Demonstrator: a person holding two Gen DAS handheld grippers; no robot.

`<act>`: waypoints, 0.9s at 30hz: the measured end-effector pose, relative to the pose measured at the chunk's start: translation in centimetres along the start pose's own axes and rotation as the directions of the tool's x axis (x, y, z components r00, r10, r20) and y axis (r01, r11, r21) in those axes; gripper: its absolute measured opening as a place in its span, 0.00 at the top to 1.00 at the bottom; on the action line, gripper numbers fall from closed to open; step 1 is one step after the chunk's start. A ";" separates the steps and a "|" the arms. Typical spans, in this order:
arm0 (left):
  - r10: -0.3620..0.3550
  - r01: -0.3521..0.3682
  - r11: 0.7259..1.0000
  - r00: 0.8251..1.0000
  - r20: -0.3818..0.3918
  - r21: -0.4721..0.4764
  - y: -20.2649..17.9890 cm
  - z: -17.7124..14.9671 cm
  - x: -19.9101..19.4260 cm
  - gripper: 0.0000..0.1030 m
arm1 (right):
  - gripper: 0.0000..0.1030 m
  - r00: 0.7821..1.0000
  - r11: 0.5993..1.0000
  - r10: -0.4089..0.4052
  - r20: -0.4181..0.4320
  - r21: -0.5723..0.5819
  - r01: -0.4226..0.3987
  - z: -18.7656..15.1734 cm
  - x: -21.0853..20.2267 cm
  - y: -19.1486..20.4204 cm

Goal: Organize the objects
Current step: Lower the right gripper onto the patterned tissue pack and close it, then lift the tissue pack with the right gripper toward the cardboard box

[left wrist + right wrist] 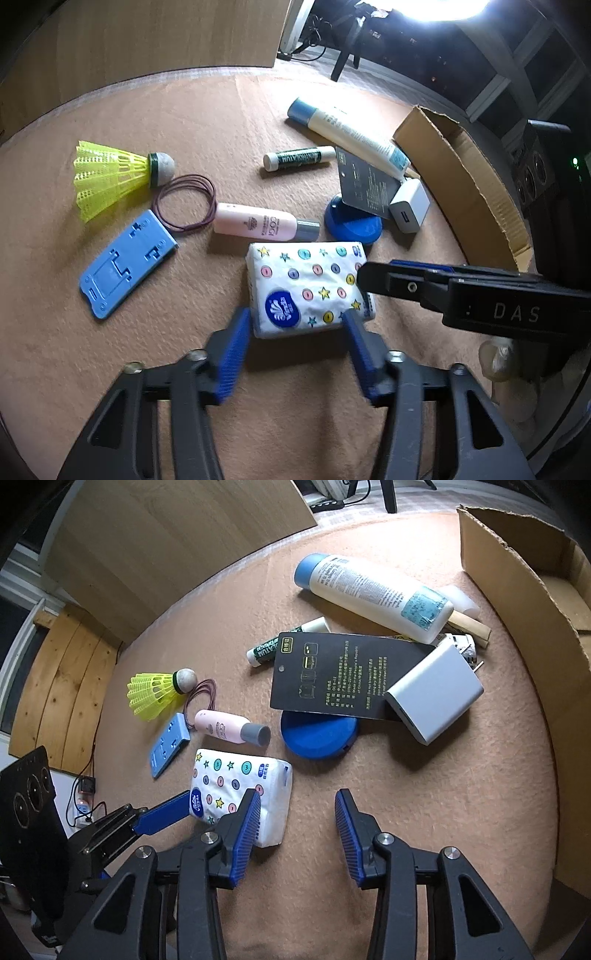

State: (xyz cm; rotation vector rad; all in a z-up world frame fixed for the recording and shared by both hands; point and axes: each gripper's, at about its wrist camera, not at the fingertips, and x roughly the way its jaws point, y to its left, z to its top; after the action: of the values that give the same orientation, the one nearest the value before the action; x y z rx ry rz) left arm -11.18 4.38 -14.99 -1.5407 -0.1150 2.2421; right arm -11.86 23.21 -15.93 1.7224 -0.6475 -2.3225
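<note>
Bare mat (424, 794) before the right tool (297, 810); tissue pack (240, 786) crowds its left

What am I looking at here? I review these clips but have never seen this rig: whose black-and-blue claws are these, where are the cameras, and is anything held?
A person holds two hand-held grippers, each carrying a fisheye camera that looks along its fingers.

The left gripper straddles the near end of a tissue pack; whether its pads press on it I cannot tell. The right gripper is open over bare mat, holding nothing.

On the tan mat lie a yellow shuttlecock, a blue plastic stand, a pink bottle, a white lotion bottle, a black card resting on a blue round lid, and a white charger. A cardboard box stands at the right.
</note>
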 end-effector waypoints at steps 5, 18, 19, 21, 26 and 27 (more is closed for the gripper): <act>0.004 -0.004 1.000 1.000 0.001 -0.012 0.2 0.0 0.1 0.39 | 0.62 1.000 1.000 0.024 -0.018 -0.014 -0.024 0.2 0.3 0.3; -0.003 0.003 1.000 1.000 0.013 -0.005 -0.7 -0.4 0.2 0.40 | 0.78 0.998 0.994 0.053 -0.032 -0.093 -0.056 0.1 0.8 1.6; -0.007 0.007 1.000 1.000 0.015 -0.007 -0.9 -0.4 0.1 0.40 | 0.78 0.999 0.994 0.041 -0.029 -0.105 -0.043 0.1 0.6 1.7; -0.012 0.012 1.000 1.000 0.022 -0.007 -1.3 -0.5 -0.2 0.40 | 0.78 0.999 0.992 0.031 -0.019 -0.118 -0.033 0.0 0.1 1.7; -0.026 0.026 1.000 0.998 0.058 0.009 -3.4 -0.4 -1.5 0.40 | 0.78 0.999 0.994 0.044 0.011 -0.105 -0.043 -0.3 -2.2 0.8; -0.031 0.030 0.999 0.997 0.066 0.013 -4.0 -0.3 -1.8 0.40 | 0.78 0.999 0.993 0.043 0.020 -0.108 -0.041 -0.4 -2.8 0.6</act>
State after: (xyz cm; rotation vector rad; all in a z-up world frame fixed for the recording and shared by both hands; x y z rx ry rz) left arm -9.24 7.31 -12.35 -1.4496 -0.1427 2.2664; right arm -10.65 23.65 -13.29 1.6228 -0.5462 -2.3069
